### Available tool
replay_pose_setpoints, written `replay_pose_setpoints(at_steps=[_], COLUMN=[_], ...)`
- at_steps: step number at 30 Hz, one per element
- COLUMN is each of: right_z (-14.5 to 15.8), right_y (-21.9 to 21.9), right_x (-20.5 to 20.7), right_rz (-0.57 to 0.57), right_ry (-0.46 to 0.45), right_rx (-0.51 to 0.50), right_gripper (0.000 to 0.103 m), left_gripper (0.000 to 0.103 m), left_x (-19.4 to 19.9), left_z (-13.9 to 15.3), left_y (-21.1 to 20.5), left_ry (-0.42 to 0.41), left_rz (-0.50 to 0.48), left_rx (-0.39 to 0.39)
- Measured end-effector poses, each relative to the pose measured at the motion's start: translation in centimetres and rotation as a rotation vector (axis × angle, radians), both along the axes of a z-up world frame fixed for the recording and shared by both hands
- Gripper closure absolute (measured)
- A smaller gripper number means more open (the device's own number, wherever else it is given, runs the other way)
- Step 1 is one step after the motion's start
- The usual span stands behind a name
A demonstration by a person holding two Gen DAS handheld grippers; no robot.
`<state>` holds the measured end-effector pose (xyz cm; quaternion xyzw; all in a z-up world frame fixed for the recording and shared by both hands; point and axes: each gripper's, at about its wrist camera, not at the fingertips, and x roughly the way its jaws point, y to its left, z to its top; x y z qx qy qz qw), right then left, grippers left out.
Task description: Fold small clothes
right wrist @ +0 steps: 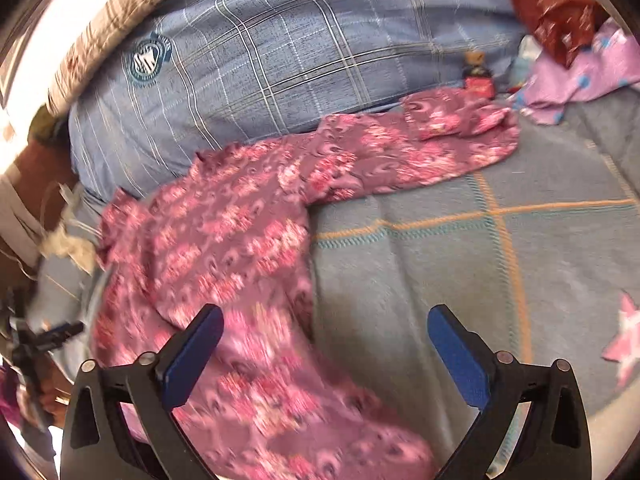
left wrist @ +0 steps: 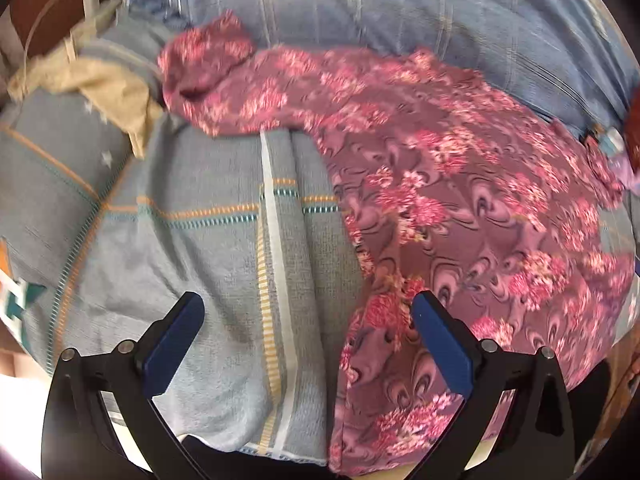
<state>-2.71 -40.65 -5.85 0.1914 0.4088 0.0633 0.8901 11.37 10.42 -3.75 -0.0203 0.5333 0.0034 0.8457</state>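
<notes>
I have both grippers over the bed, each with its jaws spread wide and nothing between them. The left gripper (left wrist: 306, 312) hangs at the near edge of the floral garment (left wrist: 460, 200), its right finger over the cloth and its left finger over the grey-blue bedspread (left wrist: 192, 248). The right gripper (right wrist: 326, 326) sits at the other side, left finger over the floral garment (right wrist: 224, 240), right finger over bare bedspread (right wrist: 420, 264). The garment lies spread but rumpled, one sleeve (right wrist: 440, 148) stretched far right toward the blue plaid pillow (right wrist: 280, 52).

I judge the fold is not yet begun. To do it well, I should take only the top layer at each edge, pinch close to the hem, and lift both sides evenly so the cloth does not drag or bunch. That sleeve wants folding in first.
</notes>
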Motion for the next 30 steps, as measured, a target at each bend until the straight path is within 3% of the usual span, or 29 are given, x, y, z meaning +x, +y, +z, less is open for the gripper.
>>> replay_pose_setpoints(at_steps=[4, 9, 10, 12, 13, 14, 17, 22, 25, 27, 29, 30], right_z=[-0.2, -2.5, -3.1, -3.4, -3.1, -2.6, -0.5, -1.7, -1.3, -0.6, -0.6, -0.9], right_y=[0.2, 3.2, 3.9, 5.0, 5.2, 5.0, 2.8, 0.9, 0.9, 0.2, -0.6, -1.0], right_x=[5.2, 10.4, 11.1, 11.6, 12.0, 12.2, 13.4, 17.2, 16.0, 13.4, 10.4, 8.6], right_rz=[0.026, 0.081, 0.09, 0.102, 0.132, 0.131, 0.069, 0.012, 0.026, 0.056, 0.078, 0.084], right_ry=[0.017, 0.086, 0.107, 0.099, 0.09, 0.076, 0.006, 0.098, 0.085, 0.066, 0.065, 0.072], right_rx=[0.088, 0.051, 0.022, -0.054, -0.052, -0.05, -0.071, -0.116, -0.074, -0.003, 0.039, 0.049], right_gripper=[0.004, 0.029, 0.04, 0.082, 0.098, 0.1, 0.1, 0.099, 0.092, 0.082, 0.056, 0.054], left_gripper=[0.0, 0.0, 0.0, 0.0, 0.0, 0.0, 0.0, 0.0, 0.0, 0.0, 0.0, 0.0], left_x=[1.1, 2.4, 2.7, 3.2, 3.3, 3.5, 4.6, 6.7, 6.0, 4.8, 3.8, 3.4], left_z=[-1.4, -2.5, -2.8, -2.8, -2.7, -2.5, -2.2, -3.4, -3.3, -2.8, -3.0, -3.3], left_y=[-0.6, -1.4, -1.5, -1.8, -1.9, -2.1, -2.5, -2.0, -1.0, -0.5, -0.3, -0.4], left_ry=[0.039, 0.058, 0.066, 0.063, 0.05, 0.031, 0.003, 0.025, 0.028, 0.016, 0.025, 0.033], left_rz=[0.013, 0.035, 0.038, 0.04, 0.039, 0.037, 0.038, 0.047, 0.047, 0.029, 0.003, -0.003], left_rx=[-0.035, -0.026, -0.019, -0.002, 0.011, 0.032, 0.078, 0.101, 0.064, 0.028, -0.014, -0.025])
